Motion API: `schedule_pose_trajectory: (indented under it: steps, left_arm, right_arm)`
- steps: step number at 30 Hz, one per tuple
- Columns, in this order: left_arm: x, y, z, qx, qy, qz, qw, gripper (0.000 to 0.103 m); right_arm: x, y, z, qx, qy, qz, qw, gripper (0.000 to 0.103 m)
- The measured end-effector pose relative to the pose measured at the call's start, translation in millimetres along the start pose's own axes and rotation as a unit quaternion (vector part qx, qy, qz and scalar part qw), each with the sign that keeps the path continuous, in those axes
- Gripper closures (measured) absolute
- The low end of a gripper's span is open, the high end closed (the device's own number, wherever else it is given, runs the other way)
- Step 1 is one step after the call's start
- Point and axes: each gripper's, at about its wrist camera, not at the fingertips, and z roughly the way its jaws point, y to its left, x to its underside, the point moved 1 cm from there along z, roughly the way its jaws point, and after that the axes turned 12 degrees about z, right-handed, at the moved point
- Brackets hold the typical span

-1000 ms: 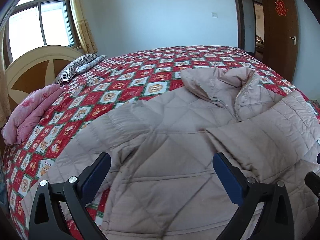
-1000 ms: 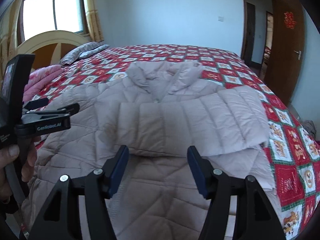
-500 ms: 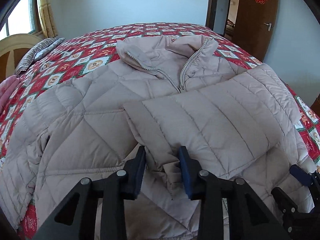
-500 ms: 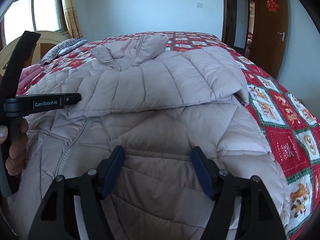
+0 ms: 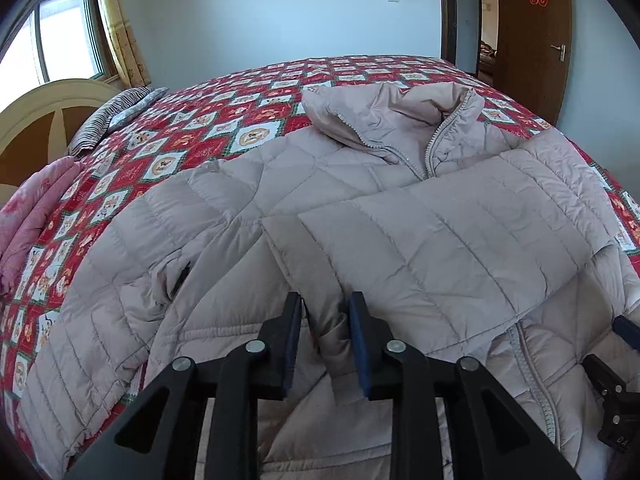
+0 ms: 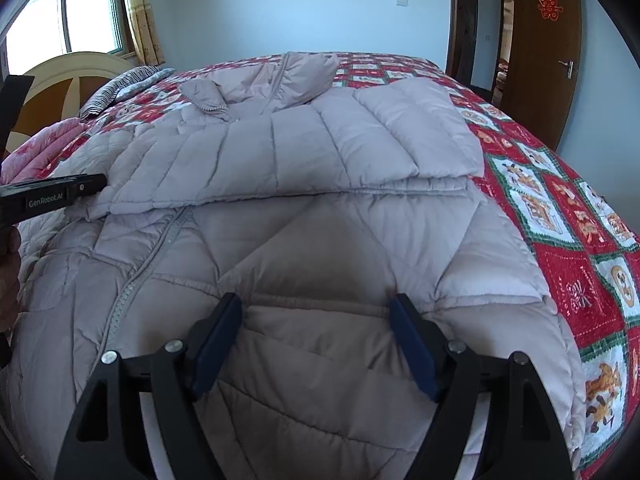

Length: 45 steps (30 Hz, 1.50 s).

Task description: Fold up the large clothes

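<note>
A large beige quilted puffer jacket lies front up on the bed, zipped, collar at the far end. One sleeve is folded across its chest. My left gripper is shut on the cuff end of that sleeve. In the right wrist view the jacket fills the foreground, and the folded sleeve lies across it. My right gripper is open, low over the jacket's lower right front, holding nothing. The left gripper's body shows at the left edge.
The bed has a red patterned quilt. A pink folded blanket and a striped pillow lie near the headboard at left. A brown door stands at right. The bed's right edge is beside the jacket.
My left gripper moved from the jacket's left side to the folded sleeve's cuff and shut on it. My right gripper moved lower and to the right over the jacket's front, staying open.
</note>
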Motion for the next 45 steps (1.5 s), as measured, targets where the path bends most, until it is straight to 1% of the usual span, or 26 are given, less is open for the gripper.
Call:
schedule_pose_trajectory:
  steps: [1, 3, 5, 6, 7, 8, 9, 10, 11, 12, 13, 15, 16, 17, 18, 20, 22, 23, 26, 30, 33, 36, 39, 40, 43, 45]
  left_arm:
    - [0, 1, -4, -0.012, -0.010, 0.006, 0.9999, 0.076]
    - [1, 2, -9, -0.048, -0.020, 0.027, 0.9983, 0.075]
    - [0, 6, -11, -0.073, -0.021, 0.036, 0.9965, 0.075]
    - [-1, 8, -11, -0.079, -0.021, 0.034, 0.9961, 0.074]
    - [-4, 10, -14, -0.084, -0.024, 0.029, 0.9957, 0.070]
    - [-7, 12, -19, -0.086, -0.033, 0.020, 0.9955, 0.069]
    - [-12, 13, -26, -0.084, -0.049, 0.008, 0.9952, 0.066]
    - [-17, 12, -31, -0.080, -0.065, 0.001, 0.9947, 0.057]
    - [-23, 9, -38, -0.074, -0.085, 0.000, 0.9936, 0.049]
    - [-29, 2, -42, -0.069, -0.100, 0.007, 0.9926, 0.031]
    - [-35, -5, -42, -0.065, -0.108, 0.013, 0.9919, 0.022]
    - [-44, -20, -33, -0.061, -0.111, 0.026, 0.9916, 0.022]
    - [-48, -29, -23, -0.063, -0.103, 0.044, 0.9917, 0.022]
    - [-50, -38, -11, -0.073, -0.091, 0.060, 0.9913, 0.022]
    - [-50, -44, 2, -0.084, -0.079, 0.069, 0.9909, 0.022]
    - [-47, -49, 25, -0.086, -0.054, 0.073, 0.9921, 0.022]
    - [-40, -47, 46, -0.082, -0.026, 0.065, 0.9941, 0.022]
    - [-37, -46, 52, -0.076, -0.020, 0.060, 0.9950, 0.022]
    - [-32, -46, 58, -0.069, -0.020, 0.057, 0.9958, 0.019]
    - [-30, -46, 67, -0.069, -0.008, 0.047, 0.9965, 0.010]
    - [-29, -39, 74, -0.057, 0.003, 0.024, 0.9981, 0.004]
    - [-28, -33, 78, -0.038, 0.009, 0.007, 0.9992, 0.002]
    - [-27, -32, 80, -0.032, 0.011, 0.000, 0.9994, 0.001]
    - [-27, -32, 81, -0.033, 0.012, 0.000, 0.9994, 0.001]
    - [-27, -33, 81, -0.035, 0.010, 0.000, 0.9993, 0.001]
    - [-27, -33, 81, -0.036, 0.010, 0.000, 0.9993, 0.001]
  right_arm:
    - [-1, -1, -4, -0.006, 0.004, 0.003, 1.000, 0.024]
    - [-5, -9, -18, -0.016, -0.003, 0.014, 1.000, 0.024]
    - [-13, -18, -29, -0.005, -0.015, 0.023, 1.000, 0.024]
    - [-19, -24, -32, 0.001, -0.019, 0.029, 0.999, 0.024]
    - [-26, -28, -34, 0.008, -0.023, 0.035, 0.999, 0.024]
    - [-35, -33, -35, 0.017, -0.028, 0.038, 0.999, 0.024]
    - [-44, -37, -35, 0.030, -0.036, 0.038, 0.998, 0.027]
    - [-55, -40, -36, 0.039, -0.048, 0.040, 0.997, 0.030]
    - [-65, -43, -35, 0.043, -0.057, 0.043, 0.997, 0.040]
    - [-78, -47, -32, 0.045, -0.066, 0.051, 0.996, 0.042]
    - [-88, -49, -28, 0.046, -0.072, 0.057, 0.995, 0.042]
    - [-107, -51, -15, 0.051, -0.099, 0.059, 0.992, 0.042]
    - [-113, -52, -9, 0.052, -0.107, 0.058, 0.991, 0.042]
    - [-117, -52, -1, 0.051, -0.112, 0.055, 0.991, 0.042]
    - [-121, -53, 10, 0.046, -0.107, 0.054, 0.992, 0.042]
    - [-122, -52, 32, 0.042, -0.085, 0.051, 0.994, 0.042]
    - [-117, -53, 54, 0.049, -0.058, 0.046, 0.996, 0.042]
    - [-114, -55, 61, 0.050, -0.049, 0.049, 0.996, 0.041]
    - [-107, -65, 72, 0.043, -0.033, 0.064, 0.996, 0.041]
    - [-104, -62, 75, 0.052, -0.028, 0.057, 0.997, 0.041]
    - [-102, -60, 79, 0.060, -0.027, 0.051, 0.997, 0.041]
    - [-103, -56, 82, 0.070, -0.021, 0.042, 0.996, 0.041]
    - [-107, -53, 77, 0.077, -0.019, 0.033, 0.996, 0.041]
    - [-108, -52, 73, 0.077, -0.025, 0.033, 0.996, 0.042]
    - [-115, -51, 50, 0.074, -0.083, 0.044, 0.993, 0.042]
    - [-122, -51, 42, 0.070, -0.111, 0.057, 0.990, 0.042]
